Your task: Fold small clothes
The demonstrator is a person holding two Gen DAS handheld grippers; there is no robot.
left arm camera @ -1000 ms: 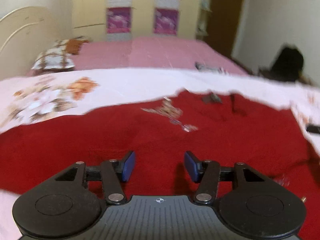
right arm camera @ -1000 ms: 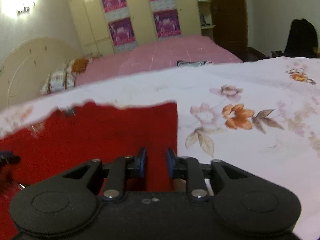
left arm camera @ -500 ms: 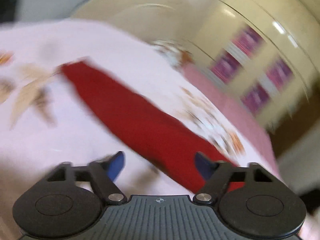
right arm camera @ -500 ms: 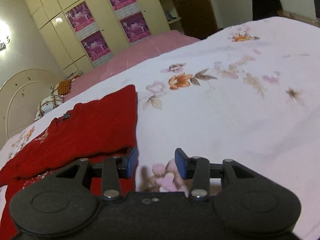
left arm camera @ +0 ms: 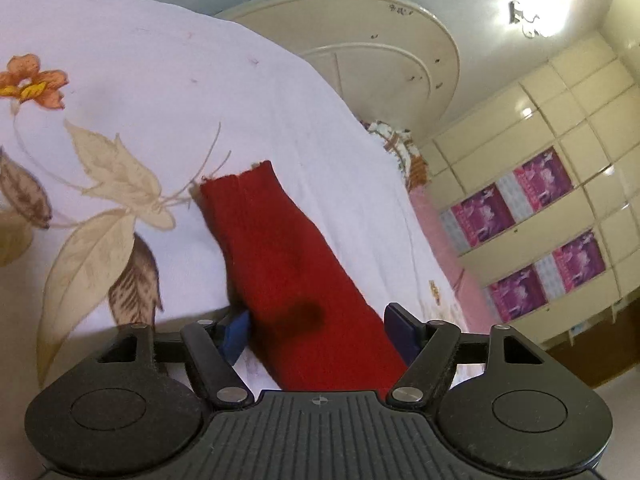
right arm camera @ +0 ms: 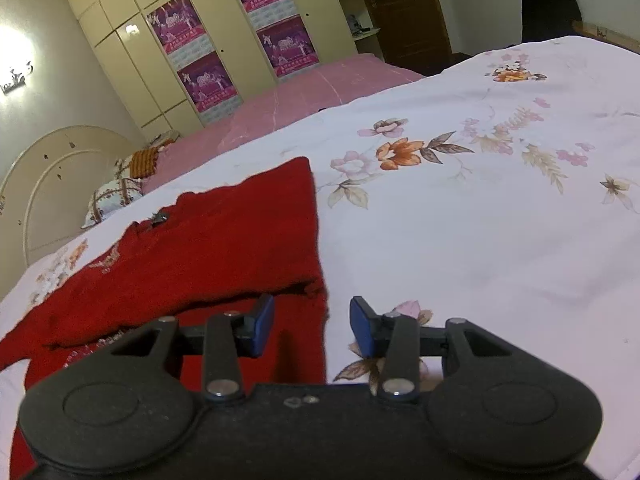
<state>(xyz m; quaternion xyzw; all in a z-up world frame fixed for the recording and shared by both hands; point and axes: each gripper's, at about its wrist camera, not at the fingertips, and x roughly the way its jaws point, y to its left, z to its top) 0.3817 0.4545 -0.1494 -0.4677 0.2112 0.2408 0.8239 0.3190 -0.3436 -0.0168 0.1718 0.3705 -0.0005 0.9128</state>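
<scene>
Red knitted sweater (right arm camera: 224, 240) spread on a white bedsheet printed with orange and pink flowers (right arm camera: 460, 220). Seen from the right wrist view: body lying flat, near side edge doubled over onto the body with a dark crease line under the fold, small embroidered motif (right arm camera: 110, 258) showing on the chest. Seen from the left wrist view: long red sleeve (left arm camera: 280, 264) stretched straight out across the sheet, ribbed cuff at the far end, not folded in.

Left gripper (left arm camera: 318, 334) tilted sideways and straddling the sleeve, blue pads (left arm camera: 236, 334) spread wide on either side of the cloth, apparently not pinching it. Right gripper (right arm camera: 312, 330) hovering over the sweater's right edge, blue pads partly apart with the red hem and bare sheet showing in the gap, nothing gripped.

Judged about a third done: one side fold laid, sleeve yet to be brought across the body, final halving of the garment yet to come.

Beyond: second bed under a pink cover (right arm camera: 320, 88), cream curved headboard (right arm camera: 52, 184), patterned pillow (right arm camera: 116, 196), cream wardrobe with purple posters (right arm camera: 256, 32), glowing wall lamp (right arm camera: 16, 68).
</scene>
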